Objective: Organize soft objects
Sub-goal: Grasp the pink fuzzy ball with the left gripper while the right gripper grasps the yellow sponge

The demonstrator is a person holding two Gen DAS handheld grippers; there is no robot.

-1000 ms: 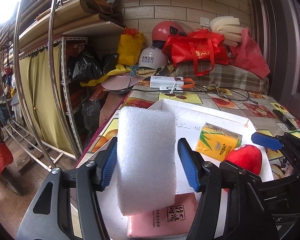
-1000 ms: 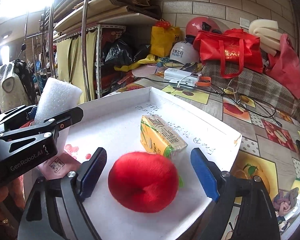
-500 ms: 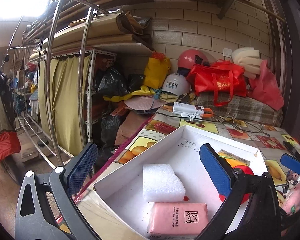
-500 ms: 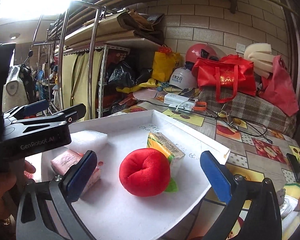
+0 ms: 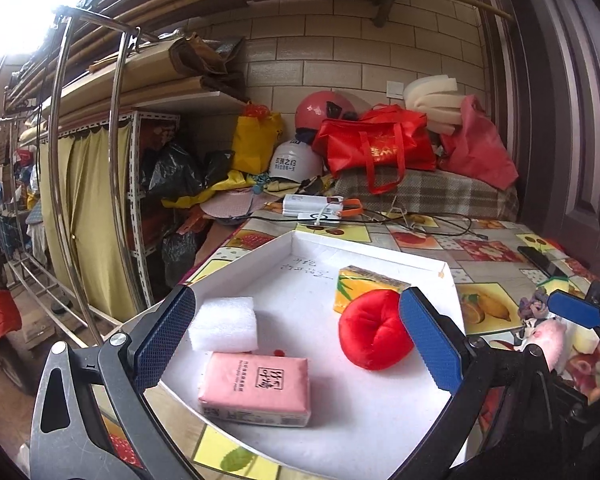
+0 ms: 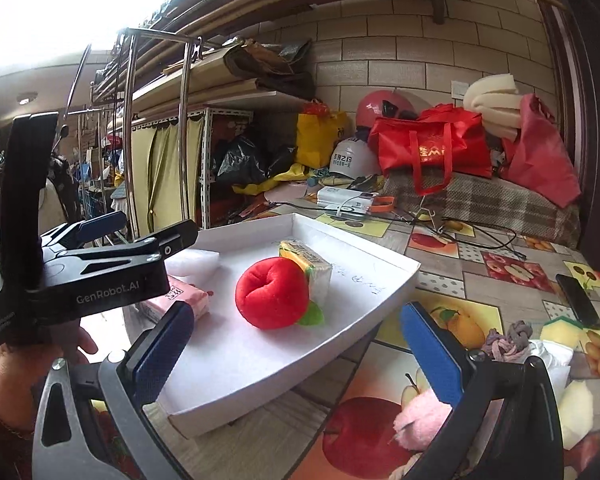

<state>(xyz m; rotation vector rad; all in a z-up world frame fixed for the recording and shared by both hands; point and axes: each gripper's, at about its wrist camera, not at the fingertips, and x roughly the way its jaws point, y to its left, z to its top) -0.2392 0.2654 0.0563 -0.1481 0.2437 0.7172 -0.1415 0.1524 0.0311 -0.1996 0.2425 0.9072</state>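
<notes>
A white tray (image 5: 380, 246) on the table holds a white foam block (image 5: 224, 323), a pink tissue pack (image 5: 256, 388), a red plush apple (image 5: 374, 334) and a yellow tissue pack (image 5: 364, 282). My left gripper (image 5: 296, 336) is open and empty above the tray's near edge. My right gripper (image 6: 296, 348) is open and empty at the tray's right side, with the plush apple (image 6: 274, 298) ahead of it. A pink plush toy (image 6: 422, 420) and a grey knotted cloth (image 6: 508, 340) lie on the table to the right of the tray (image 6: 388, 296).
A phone (image 6: 578, 300) lies at the table's right. A white power bank with orange scissors (image 5: 320, 206) and cables lie behind the tray. Bags, helmets and a blanket pile stand against the brick wall. A metal rack (image 5: 84, 200) and shelves stand left.
My left gripper let go of the white foam block, which now lies in the tray, and drew back. My right gripper drew back from the red apple and shifted right.
</notes>
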